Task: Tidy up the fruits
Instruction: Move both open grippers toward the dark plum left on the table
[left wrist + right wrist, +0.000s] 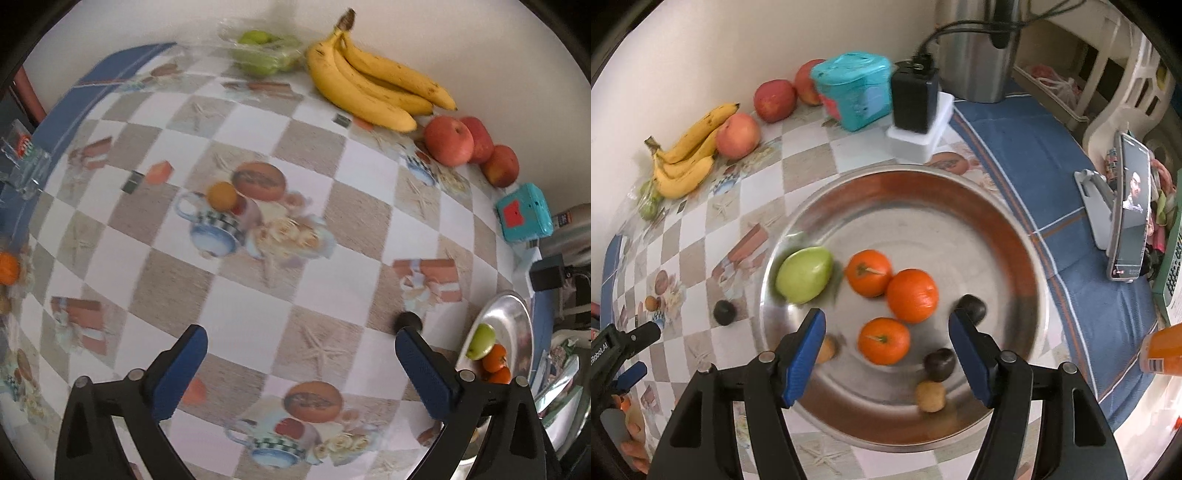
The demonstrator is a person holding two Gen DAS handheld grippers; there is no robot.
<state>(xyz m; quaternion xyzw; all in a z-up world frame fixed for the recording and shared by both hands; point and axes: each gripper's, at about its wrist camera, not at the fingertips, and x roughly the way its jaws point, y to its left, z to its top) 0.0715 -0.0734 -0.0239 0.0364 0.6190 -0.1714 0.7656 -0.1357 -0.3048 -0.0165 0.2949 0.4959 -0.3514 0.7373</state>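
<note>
My right gripper [886, 325] hangs open over a steel plate [960, 206]. The plate holds a green fruit [803, 275], three oranges [912, 295], two dark fruits [940, 363] and two small tan ones [931, 397]. The nearest orange [884, 339] shows between the pads, untouched. Another dark fruit [724, 312] lies on the cloth left of the plate. My left gripper [301, 343] is wide open and empty above the checked tablecloth, with that dark fruit [408, 319] by its right fingertip. Bananas [373, 81], red apples [448, 140] and bagged green fruit [266, 51] line the wall.
A teal box [853, 90], a black adapter on a white box [914, 103] and a steel kettle [979, 48] stand behind the plate. A phone on a stand [1130, 206] is at the right. An orange [7, 267] lies at the cloth's left edge.
</note>
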